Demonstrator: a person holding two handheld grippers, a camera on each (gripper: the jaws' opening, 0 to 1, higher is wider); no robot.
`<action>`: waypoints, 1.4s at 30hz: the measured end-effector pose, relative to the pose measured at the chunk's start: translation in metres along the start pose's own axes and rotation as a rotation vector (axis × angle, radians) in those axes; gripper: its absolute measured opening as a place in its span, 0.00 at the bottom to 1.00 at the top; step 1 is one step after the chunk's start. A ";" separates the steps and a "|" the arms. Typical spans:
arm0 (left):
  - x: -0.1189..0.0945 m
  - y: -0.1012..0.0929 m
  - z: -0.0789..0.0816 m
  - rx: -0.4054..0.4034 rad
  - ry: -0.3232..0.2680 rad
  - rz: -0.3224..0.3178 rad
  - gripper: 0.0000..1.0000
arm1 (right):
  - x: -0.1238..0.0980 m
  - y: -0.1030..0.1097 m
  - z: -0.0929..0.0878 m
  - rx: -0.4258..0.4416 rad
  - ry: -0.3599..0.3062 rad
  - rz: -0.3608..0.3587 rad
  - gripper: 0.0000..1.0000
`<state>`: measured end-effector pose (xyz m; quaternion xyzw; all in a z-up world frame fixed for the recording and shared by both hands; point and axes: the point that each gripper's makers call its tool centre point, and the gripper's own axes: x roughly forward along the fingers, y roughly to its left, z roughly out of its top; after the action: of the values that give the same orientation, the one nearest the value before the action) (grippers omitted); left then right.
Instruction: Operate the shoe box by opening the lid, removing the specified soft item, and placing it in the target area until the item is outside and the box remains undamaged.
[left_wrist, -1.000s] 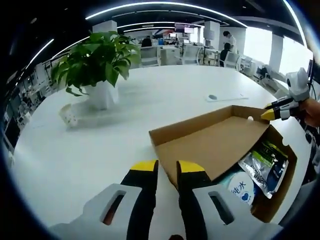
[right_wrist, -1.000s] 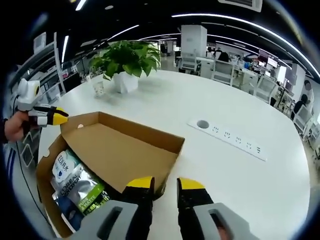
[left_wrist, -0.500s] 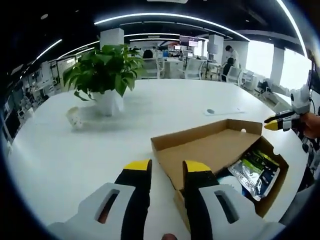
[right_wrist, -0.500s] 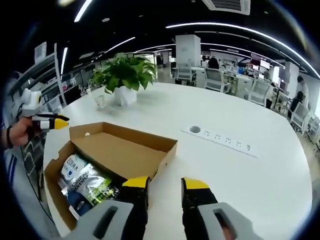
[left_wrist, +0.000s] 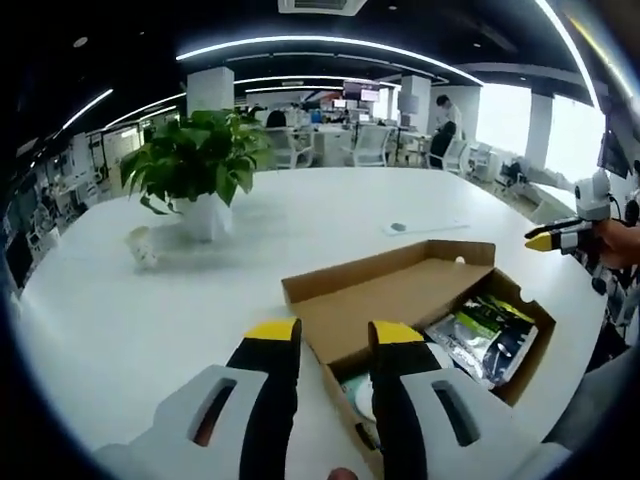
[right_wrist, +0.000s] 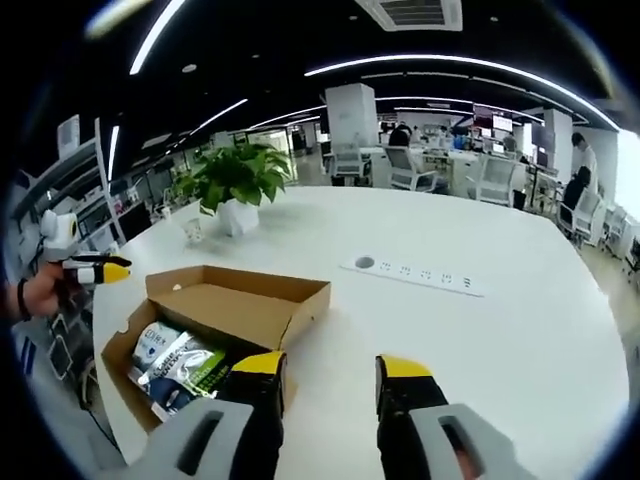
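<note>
Holding nothing, your left gripper (left_wrist: 335, 335) has its jaws narrowly parted just above the near edge of the box (left_wrist: 400, 300), and your right gripper (right_wrist: 330, 368) has its jaws parted wider, empty, over the table (right_wrist: 480, 340) beside the box. The lid (right_wrist: 235, 305) is already open, folded back flat. The soft packs (left_wrist: 485, 335) lie inside the uncovered end, one green-and-silver on top, a white-and-blue one beside it. Left for you, I judge: grasping a pack, lifting it out and setting it down on the table. The box's long axis runs from one gripper towards the other; the top pack lies roughly along it.
</note>
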<state>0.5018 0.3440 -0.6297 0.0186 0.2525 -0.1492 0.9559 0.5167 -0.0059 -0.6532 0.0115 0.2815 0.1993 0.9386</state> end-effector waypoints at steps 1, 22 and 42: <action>-0.001 -0.004 -0.001 0.004 0.000 -0.006 0.27 | -0.005 0.003 0.001 0.017 -0.017 0.005 0.33; -0.004 -0.123 -0.078 -0.087 0.220 -0.277 0.32 | -0.049 0.040 -0.022 0.073 -0.078 0.080 0.44; 0.022 -0.136 -0.101 -0.329 0.352 -0.281 0.23 | -0.056 0.044 -0.062 0.061 -0.026 0.088 0.44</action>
<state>0.4315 0.2194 -0.7228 -0.1463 0.4354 -0.2317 0.8575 0.4247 0.0080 -0.6696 0.0549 0.2743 0.2315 0.9317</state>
